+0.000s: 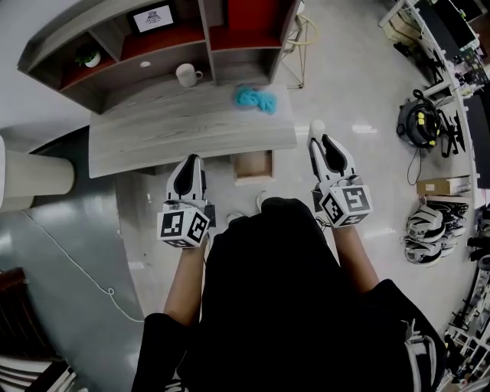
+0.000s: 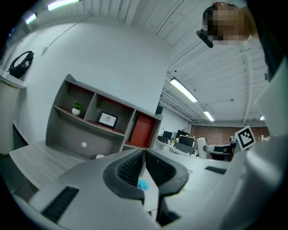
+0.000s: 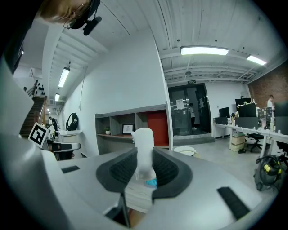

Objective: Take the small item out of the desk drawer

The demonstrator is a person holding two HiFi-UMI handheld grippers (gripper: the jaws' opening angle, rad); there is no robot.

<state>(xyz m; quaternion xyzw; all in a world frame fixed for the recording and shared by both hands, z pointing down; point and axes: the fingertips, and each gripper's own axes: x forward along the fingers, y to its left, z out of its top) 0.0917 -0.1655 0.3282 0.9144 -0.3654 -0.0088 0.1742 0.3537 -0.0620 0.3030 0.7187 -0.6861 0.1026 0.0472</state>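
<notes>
Small white item (image 3: 144, 139) clamped in right gripper (image 3: 145, 162), held out of the open drawer (image 1: 253, 181) under the desk (image 1: 176, 134); left gripper (image 2: 145, 167) closed, empty; removal seemingly done.

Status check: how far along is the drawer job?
Done: drawer open at the desk, small white item out of it. In hand: the right gripper clamps that item in its jaws; left gripper is shut, empty. Left: probably just setting it down.

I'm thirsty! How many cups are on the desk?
1: a white mug sits on the grey desk, in front of the shelves. Others may be hidden from view.
</notes>
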